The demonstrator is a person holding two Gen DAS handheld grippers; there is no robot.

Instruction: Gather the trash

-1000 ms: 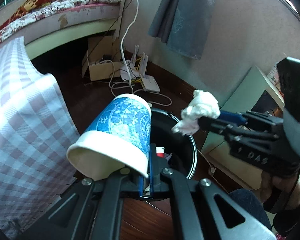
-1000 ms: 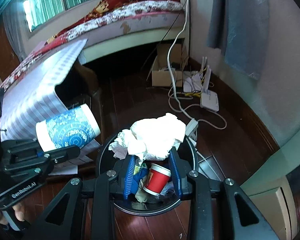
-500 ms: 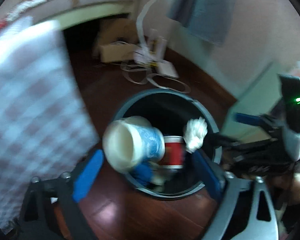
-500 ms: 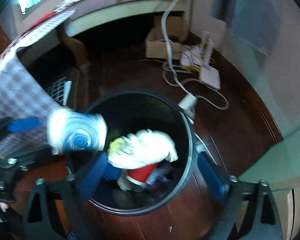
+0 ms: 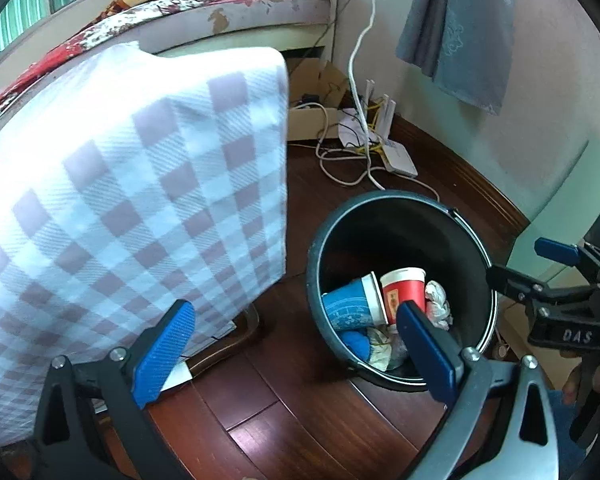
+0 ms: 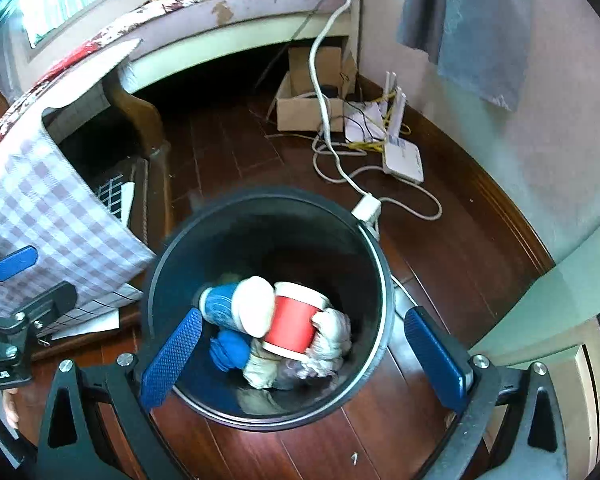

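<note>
Fingers (image 5: 162, 354) of left gripper (image 5: 292, 356) and right gripper (image 6: 306, 358) gaping wide, still opening, nothing between; blue cup (image 5: 350, 306) and tissue wad (image 6: 330, 338) now lying inside black bin (image 6: 384, 280) (released a moment ago), finishing this drop.

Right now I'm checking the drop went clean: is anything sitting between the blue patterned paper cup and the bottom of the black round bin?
Yes. The blue patterned paper cup lies on crumpled trash inside the black round bin, beside a red paper cup.
</note>
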